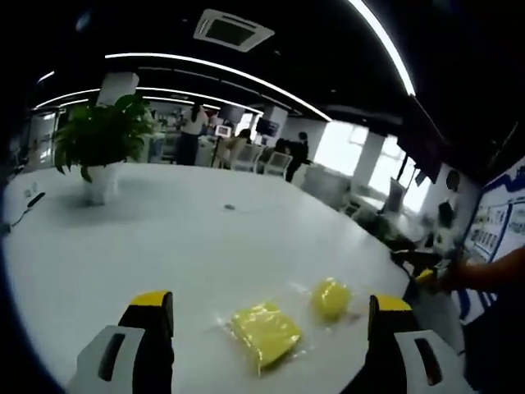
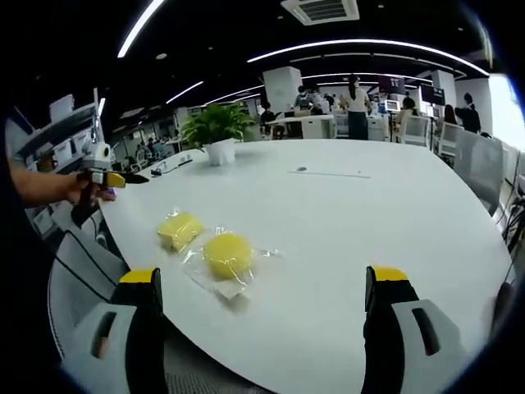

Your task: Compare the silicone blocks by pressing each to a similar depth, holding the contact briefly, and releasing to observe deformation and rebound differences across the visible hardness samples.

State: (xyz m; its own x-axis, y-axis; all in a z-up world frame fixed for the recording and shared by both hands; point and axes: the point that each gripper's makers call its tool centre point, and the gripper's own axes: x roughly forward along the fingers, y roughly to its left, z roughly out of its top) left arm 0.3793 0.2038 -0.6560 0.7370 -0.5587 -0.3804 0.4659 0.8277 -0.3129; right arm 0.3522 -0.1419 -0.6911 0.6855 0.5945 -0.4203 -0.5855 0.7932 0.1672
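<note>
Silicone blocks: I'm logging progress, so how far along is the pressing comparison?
Nothing looks pressed yet. Both yellow samples, the square block and the round block, lie bagged and untouched on the white table. The left claw and right claw hang open above them. All pressing remains.

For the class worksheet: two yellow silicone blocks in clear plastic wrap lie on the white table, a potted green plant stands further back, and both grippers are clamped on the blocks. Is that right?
One detail is wrong: neither gripper is clamped. In the right gripper view the right gripper is open above the round yellow silicone block and the squarer yellow silicone block; the left gripper is open too. Blocks, white table and potted green plant are as stated.
</note>
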